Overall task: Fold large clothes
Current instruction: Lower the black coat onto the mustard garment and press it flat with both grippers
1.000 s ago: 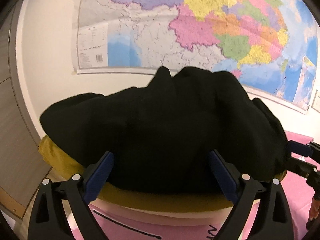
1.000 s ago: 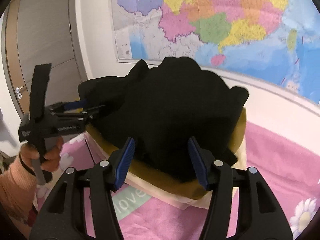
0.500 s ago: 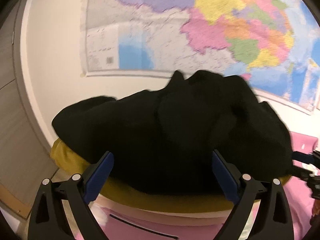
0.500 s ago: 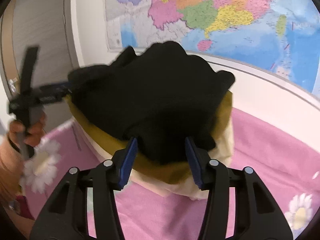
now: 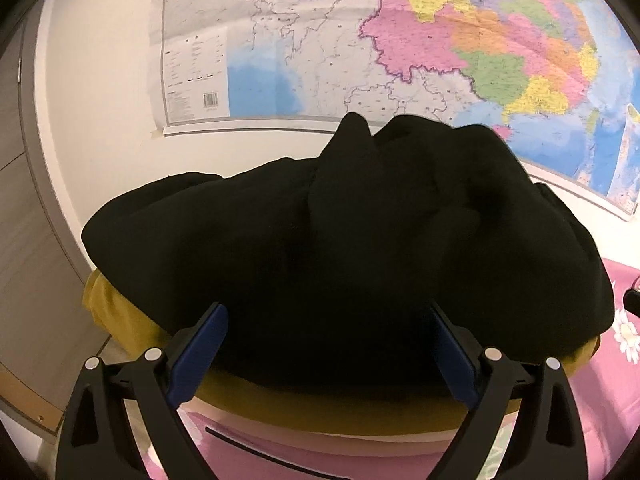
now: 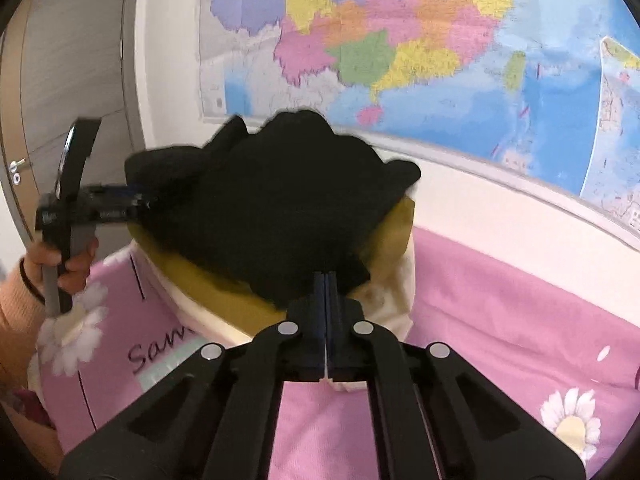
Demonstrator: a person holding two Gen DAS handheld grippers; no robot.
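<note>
A bulky black garment (image 5: 360, 240) lies crumpled on top of a stack of folded clothes, over a mustard-yellow one (image 5: 120, 312) and a cream one (image 6: 208, 312). My left gripper (image 5: 324, 356) is open, its blue pads on either side of the black garment's near edge. In the right wrist view the black garment (image 6: 276, 208) fills the middle, and my right gripper (image 6: 326, 280) is shut with its tips at the garment's lower edge; whether cloth is pinched is unclear. The left gripper (image 6: 132, 200) shows there at the garment's left side, held by a hand.
The stack sits on a pink bedsheet with daisy prints (image 6: 500, 320). A large coloured wall map (image 5: 400, 40) hangs behind. A grey door with a handle (image 6: 60, 80) is at the left.
My right gripper has closed from wide open to shut at the garment's lower edge. The left gripper stayed open and shifted slightly along the garment.
</note>
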